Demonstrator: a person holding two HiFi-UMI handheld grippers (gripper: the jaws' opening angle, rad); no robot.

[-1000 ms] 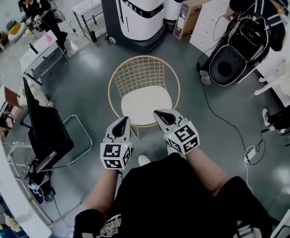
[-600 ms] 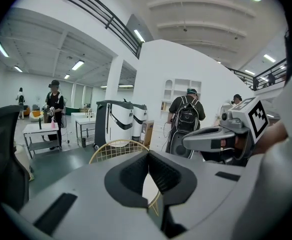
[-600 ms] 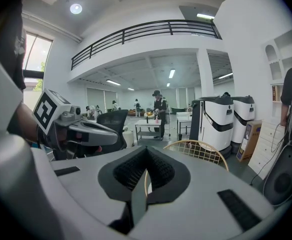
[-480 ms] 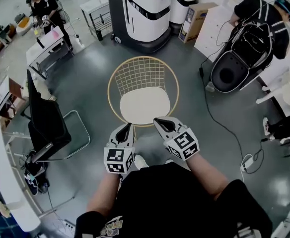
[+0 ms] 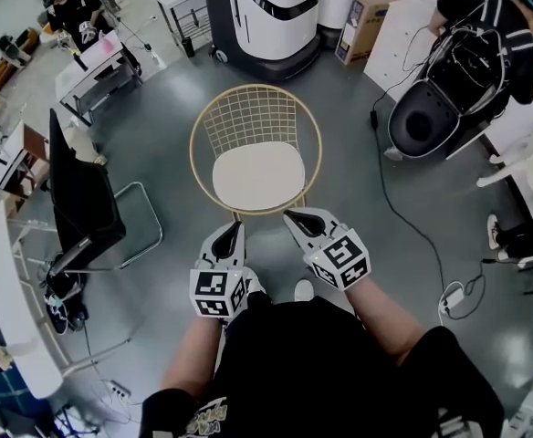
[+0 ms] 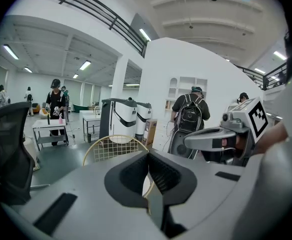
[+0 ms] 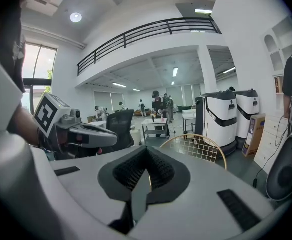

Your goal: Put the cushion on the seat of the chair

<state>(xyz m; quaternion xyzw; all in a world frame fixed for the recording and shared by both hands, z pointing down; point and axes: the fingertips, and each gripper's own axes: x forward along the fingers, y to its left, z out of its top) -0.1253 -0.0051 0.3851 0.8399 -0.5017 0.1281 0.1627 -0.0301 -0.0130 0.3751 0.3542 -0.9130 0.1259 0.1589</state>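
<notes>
A round white cushion lies flat on the seat of the gold wire chair in the head view. My left gripper and right gripper hover side by side just in front of the chair's front rim, apart from the cushion. Both are shut with nothing between their jaws. In the left gripper view the shut left gripper hides most of the wire chair, and the right gripper shows alongside. In the right gripper view the right gripper is shut, with the wire chair beyond it.
A black office chair stands on the left. Two white machines and a cardboard box are behind the wire chair. A person bends over a black round case at right. A cable trails across the grey floor.
Both grippers have drawn back from the cushion's front edge towards me, staying shut and empty. The cushion stays on the seat.
</notes>
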